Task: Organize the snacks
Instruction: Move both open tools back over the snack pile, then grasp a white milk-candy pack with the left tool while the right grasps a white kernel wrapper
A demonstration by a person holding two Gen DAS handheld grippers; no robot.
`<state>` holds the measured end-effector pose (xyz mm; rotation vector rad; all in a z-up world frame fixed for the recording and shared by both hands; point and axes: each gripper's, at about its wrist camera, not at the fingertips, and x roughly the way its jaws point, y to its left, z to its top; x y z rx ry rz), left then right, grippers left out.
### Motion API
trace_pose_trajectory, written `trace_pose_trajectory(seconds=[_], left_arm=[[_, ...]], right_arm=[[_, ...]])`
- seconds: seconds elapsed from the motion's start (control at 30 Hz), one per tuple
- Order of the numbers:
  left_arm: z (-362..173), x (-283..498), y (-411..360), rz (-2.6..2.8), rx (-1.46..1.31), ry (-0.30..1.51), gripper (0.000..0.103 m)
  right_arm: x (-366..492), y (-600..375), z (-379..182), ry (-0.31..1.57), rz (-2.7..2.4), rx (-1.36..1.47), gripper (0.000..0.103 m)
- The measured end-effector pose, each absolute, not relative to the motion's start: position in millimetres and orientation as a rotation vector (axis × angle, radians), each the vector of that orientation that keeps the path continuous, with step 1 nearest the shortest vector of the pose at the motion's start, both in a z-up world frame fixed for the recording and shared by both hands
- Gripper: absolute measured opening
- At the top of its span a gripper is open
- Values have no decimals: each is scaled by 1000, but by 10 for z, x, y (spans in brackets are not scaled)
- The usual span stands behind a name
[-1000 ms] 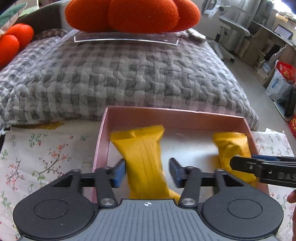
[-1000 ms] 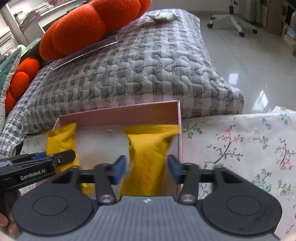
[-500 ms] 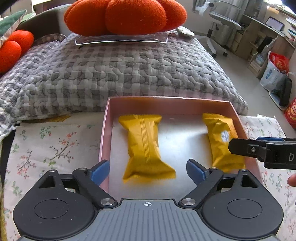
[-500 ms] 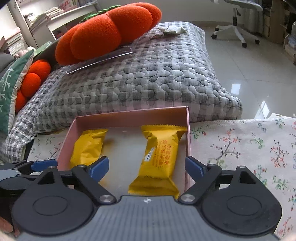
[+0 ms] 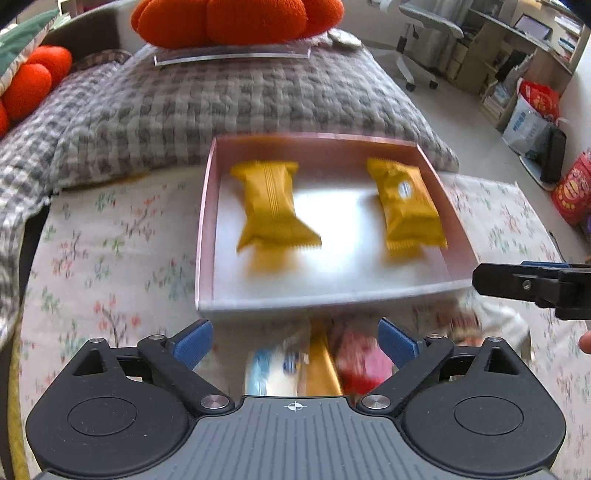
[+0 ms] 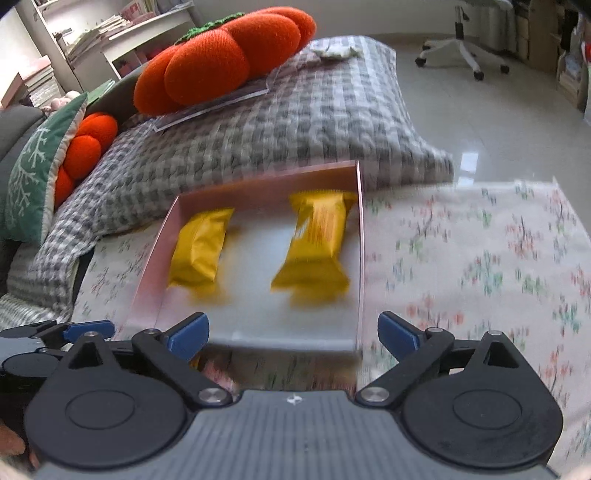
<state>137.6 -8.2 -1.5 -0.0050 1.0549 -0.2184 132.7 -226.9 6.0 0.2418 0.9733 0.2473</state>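
A pink box (image 5: 207, 221) (image 6: 360, 258) lies on the floral cloth. Two yellow snack packets lie in it, one at its left (image 5: 269, 203) (image 6: 199, 247) and one at its right (image 5: 406, 203) (image 6: 317, 240). My left gripper (image 5: 295, 341) is open and empty, pulled back in front of the box, above a blurred pile of loose snacks (image 5: 314, 365). My right gripper (image 6: 293, 330) is open and empty, at the box's near edge. The right gripper also shows in the left wrist view (image 5: 532, 284), and the left gripper in the right wrist view (image 6: 70, 332).
A grey checked cushion (image 5: 221, 99) (image 6: 277, 110) lies just behind the box with an orange pumpkin pillow (image 5: 236, 18) (image 6: 221, 59) on top. The floral cloth (image 6: 480, 251) stretches to the right. An office chair (image 6: 461, 48) and shelves stand farther off.
Both grippers let go of the yellow packets, opened wide and drew back from the box. The packets now lie loose inside it, and the snack pile has come into the left view.
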Motion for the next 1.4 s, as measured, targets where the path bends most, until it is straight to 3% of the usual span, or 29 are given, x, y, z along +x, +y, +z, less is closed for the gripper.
trace_pose_trajectory(seconds=[0.53, 1.03, 1.2, 1.4], left_arm=[[-226, 835, 59, -205, -66, 1130, 97], [-403, 926, 194, -239, -176, 1099, 95], [-405, 942, 220, -265, -202, 1094, 88], [-427, 935, 210, -281, -161, 1115, 72]], right_arm=[[711, -2262, -121, 1052, 240, 210, 99], [692, -2265, -329, 1071, 226, 257, 97], [731, -2283, -397, 1077, 211, 271, 88], [755, -2308, -445, 1082, 192, 271, 74]])
